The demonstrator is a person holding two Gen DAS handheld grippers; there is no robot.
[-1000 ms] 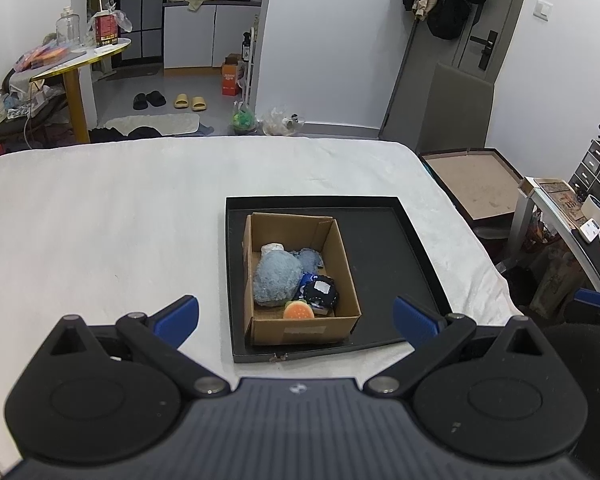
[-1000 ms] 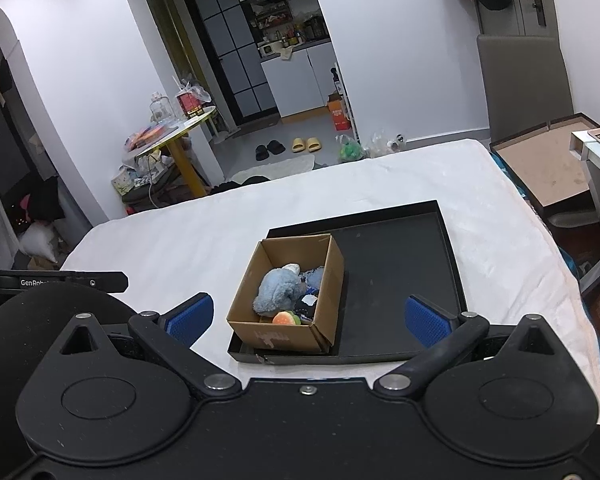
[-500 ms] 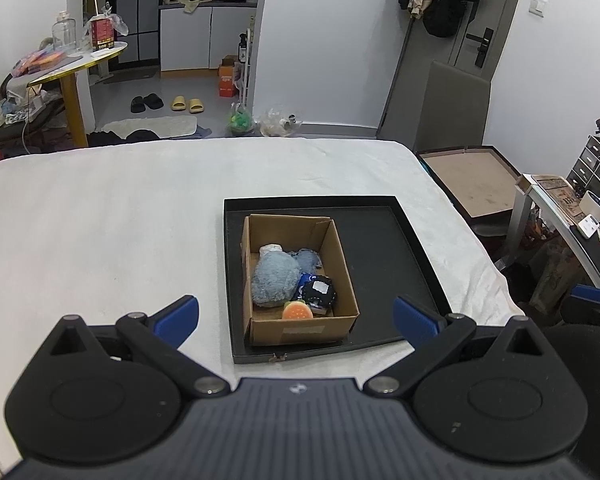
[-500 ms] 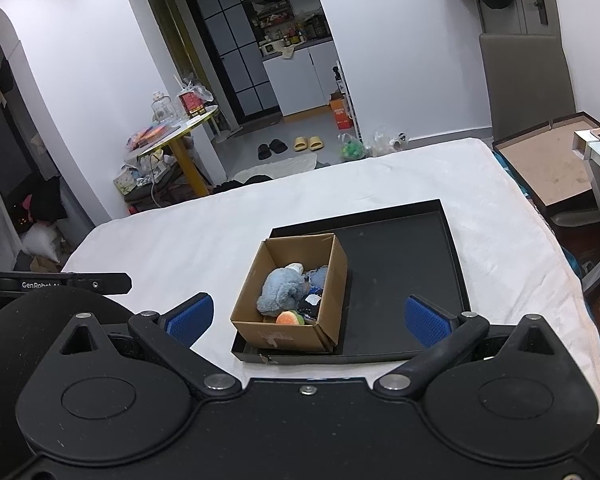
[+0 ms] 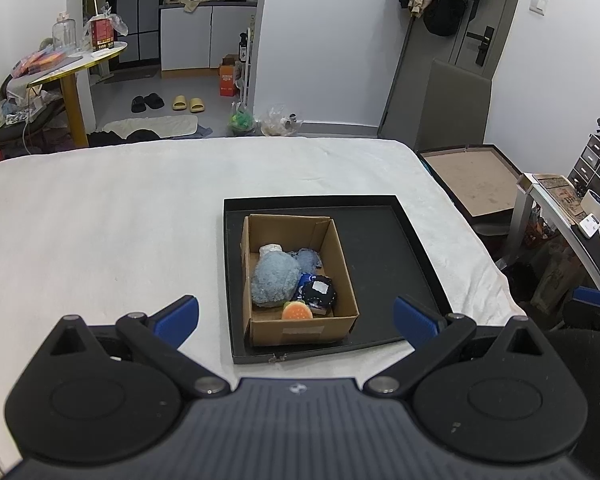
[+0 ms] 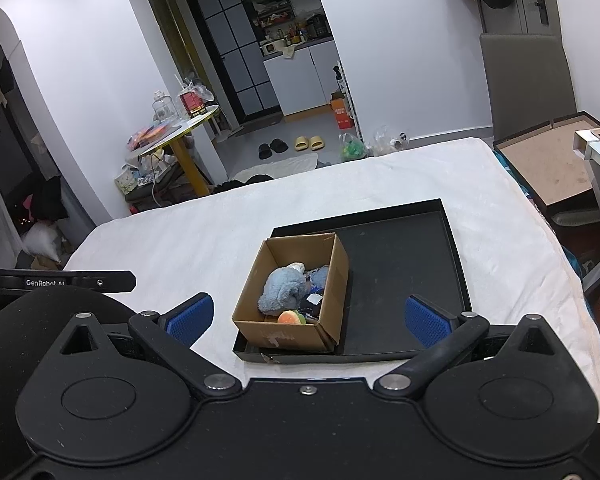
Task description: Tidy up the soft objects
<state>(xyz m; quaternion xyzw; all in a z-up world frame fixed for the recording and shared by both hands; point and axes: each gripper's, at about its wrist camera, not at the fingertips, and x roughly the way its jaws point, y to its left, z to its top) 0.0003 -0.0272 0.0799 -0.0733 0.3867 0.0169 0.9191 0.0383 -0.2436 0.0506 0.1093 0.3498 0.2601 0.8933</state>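
Left wrist view: the cardboard box (image 5: 300, 280) sits in the left half of the black tray (image 5: 384, 248) on the white bed (image 5: 100, 220), its long axis running away from the camera. The left gripper (image 5: 296, 314) has its fingers spread wide, holding nothing.

Right wrist view: the box (image 6: 296, 292) wall hides part of the blue plush (image 6: 282, 290) and burger toy (image 6: 290, 317). The right gripper (image 6: 306, 318) likewise gapes empty.

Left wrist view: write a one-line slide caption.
Open left gripper faces a cardboard box of soft toys in a black tray.
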